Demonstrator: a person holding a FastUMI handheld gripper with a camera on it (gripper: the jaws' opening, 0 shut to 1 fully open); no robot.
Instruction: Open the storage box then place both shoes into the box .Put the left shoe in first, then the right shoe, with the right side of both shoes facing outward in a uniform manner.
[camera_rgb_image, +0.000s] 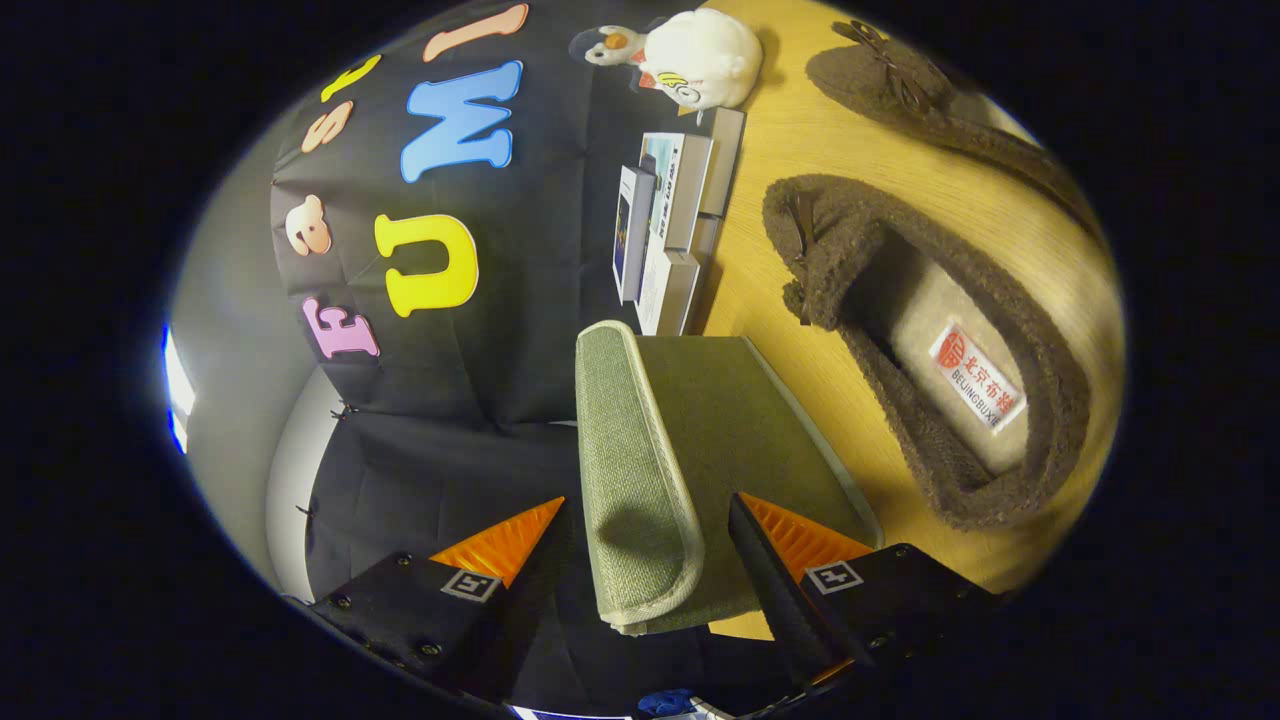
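We look along a pale wooden tabletop (800, 150) with a fine grain, bounded by the booth's black cloth wall (540, 260), which hangs in soft folds; a grey panel sits beyond the cloth. The view is rolled, so the table runs up one side.

Our gripper (645, 525) has its jaws apart, and the rounded, bound edge of the storage box (640, 450) sits between them. One finger (500, 545) stands clear of the box on the cloth side; whether the other finger (790, 540) touches the lid we cannot tell. The box is sage-green woven fabric with a lighter piping, its flat lid lying closed.

Just beyond the fingers, on the table side, lies the nearer shoe (920, 370), a dark brown fuzzy slipper with a small bow at the toe and a pale insole. The farther shoe (930, 100) lies past it, apart. Beyond the box, a stack of small cartons (675, 230) stands against the wall, and a white plush toy (690, 55) rests further along.
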